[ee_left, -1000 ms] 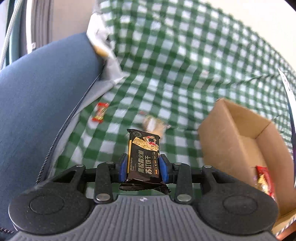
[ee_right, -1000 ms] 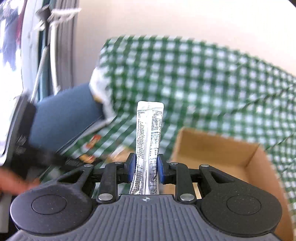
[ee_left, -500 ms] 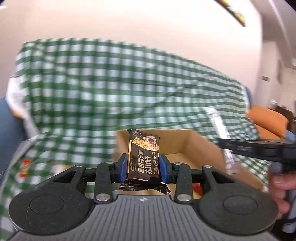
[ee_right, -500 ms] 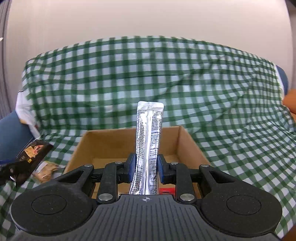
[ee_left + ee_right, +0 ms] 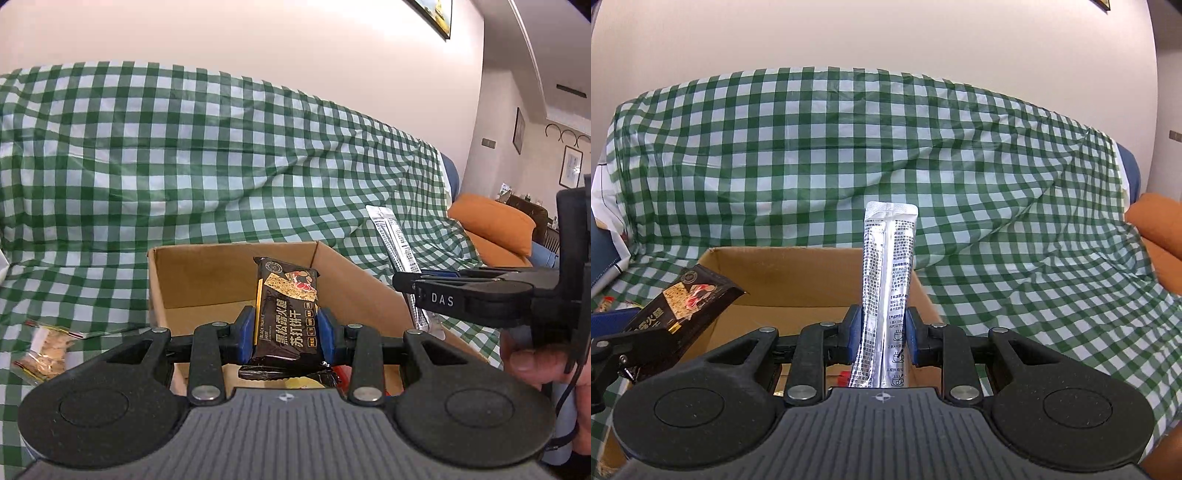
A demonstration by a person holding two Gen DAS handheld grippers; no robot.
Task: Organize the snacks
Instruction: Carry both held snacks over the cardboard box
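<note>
over the open cardboard box point(image 5: 207, 280) on the checked cloth point(image 5: 184, 166), left gripper point(image 5: 286, 328) pinched a black cracker packet point(image 5: 286, 314) upright; right gripper point(image 5: 882, 338) pinched a silver stick sachet point(image 5: 886, 280), also upright.

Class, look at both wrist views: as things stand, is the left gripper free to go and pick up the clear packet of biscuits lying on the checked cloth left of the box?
Probably not yet. The left gripper is shut on the black cracker packet, so it must drop that first; the clear biscuit packet itself lies uncovered.
</note>
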